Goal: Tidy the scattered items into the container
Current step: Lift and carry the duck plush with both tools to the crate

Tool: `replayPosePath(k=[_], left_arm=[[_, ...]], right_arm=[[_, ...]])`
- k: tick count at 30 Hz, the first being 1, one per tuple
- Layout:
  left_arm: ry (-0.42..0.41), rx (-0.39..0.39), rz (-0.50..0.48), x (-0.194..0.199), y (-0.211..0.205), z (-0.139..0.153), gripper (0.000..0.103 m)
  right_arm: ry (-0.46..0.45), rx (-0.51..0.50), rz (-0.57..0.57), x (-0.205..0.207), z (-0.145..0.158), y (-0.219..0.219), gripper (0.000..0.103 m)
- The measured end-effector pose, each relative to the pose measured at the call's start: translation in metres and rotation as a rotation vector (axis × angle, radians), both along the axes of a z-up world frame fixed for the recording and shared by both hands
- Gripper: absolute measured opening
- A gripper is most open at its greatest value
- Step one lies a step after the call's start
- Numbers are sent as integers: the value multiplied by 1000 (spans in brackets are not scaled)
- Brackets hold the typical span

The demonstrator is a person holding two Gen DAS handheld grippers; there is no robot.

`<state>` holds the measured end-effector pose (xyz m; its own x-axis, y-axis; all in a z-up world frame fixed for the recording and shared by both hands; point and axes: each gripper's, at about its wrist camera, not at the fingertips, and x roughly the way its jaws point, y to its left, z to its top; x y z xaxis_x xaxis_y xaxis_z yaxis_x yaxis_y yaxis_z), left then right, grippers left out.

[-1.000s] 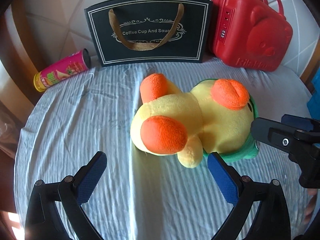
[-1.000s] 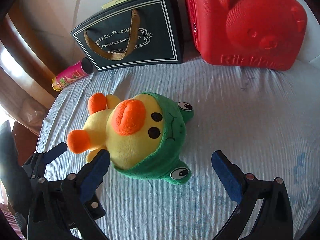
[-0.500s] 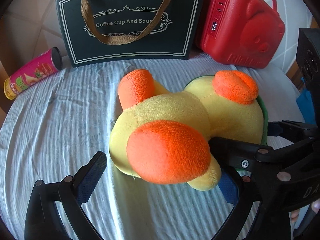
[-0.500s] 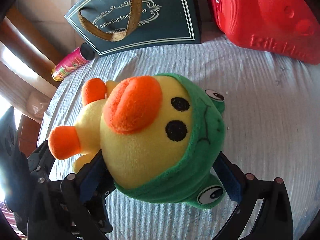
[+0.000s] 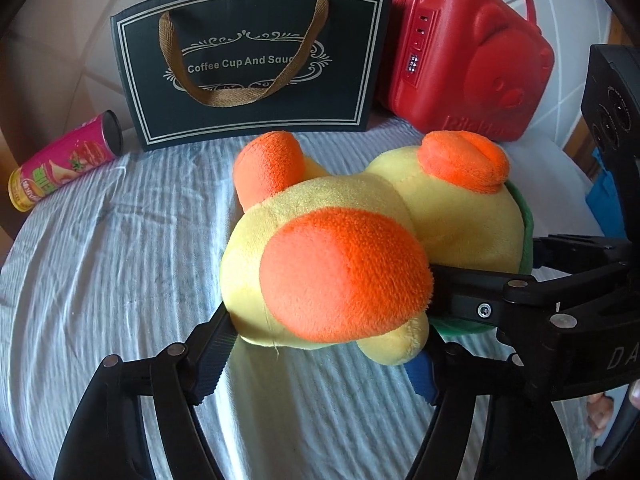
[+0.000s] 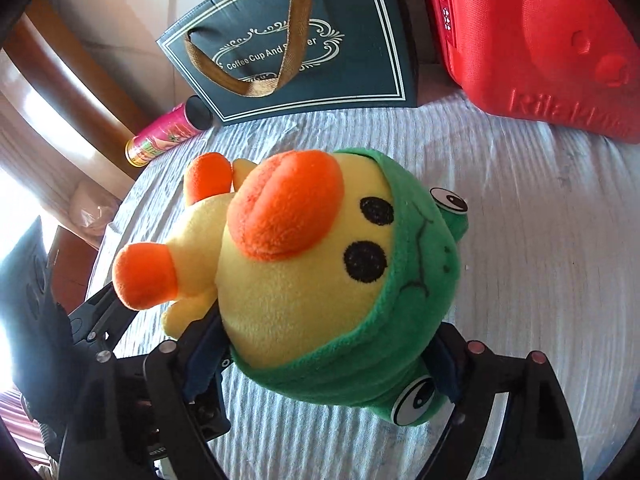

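Nearest in the left wrist view, the left claw [image 5: 320,354] has its black fingers on either side of the plush duck's [image 5: 360,236] lower body, blue pads against the yellow fleece and closing on it. The right claw [image 6: 324,354] comes in from the toy's other end and clasps the green frog hood around the head, jaws likewise closing with the head between them; in the left view its black frame crosses in front of the duck's flank and hides part of the green hood. Both claws point steeply downward at the toy. A few fingertips of a hand [image 5: 600,416] show at the lower right edge of the left view.

The duck lies on its back on a pale, ribbed cloth [image 5: 100,280] covering the desk, orange feet toward the left claw, orange bill and black eyes upward. It is soft, rounded and fuzzy.

Farther back, a pink snack tube [image 5: 64,164] lies on its side at the left edge. Behind the duck a dark paper gift bag [image 5: 252,64] with a brown ribbon handle stands upright, and just beside it to the right a glossy red hard case [image 5: 472,56] moulded with a bear face
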<state>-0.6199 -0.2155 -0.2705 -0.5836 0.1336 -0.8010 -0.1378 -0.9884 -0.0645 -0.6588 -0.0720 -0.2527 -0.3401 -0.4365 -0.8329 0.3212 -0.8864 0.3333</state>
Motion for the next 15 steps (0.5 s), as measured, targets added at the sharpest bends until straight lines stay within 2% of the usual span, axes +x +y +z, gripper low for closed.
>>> replayPosePath(k=[6, 15], left_arm=[[78, -27, -1, 22, 2, 43, 74], [224, -43, -7, 79, 22, 141, 75]], right_arm=[[81, -40, 3, 20, 44, 9, 85], [246, -62, -15, 81, 143, 31, 85]])
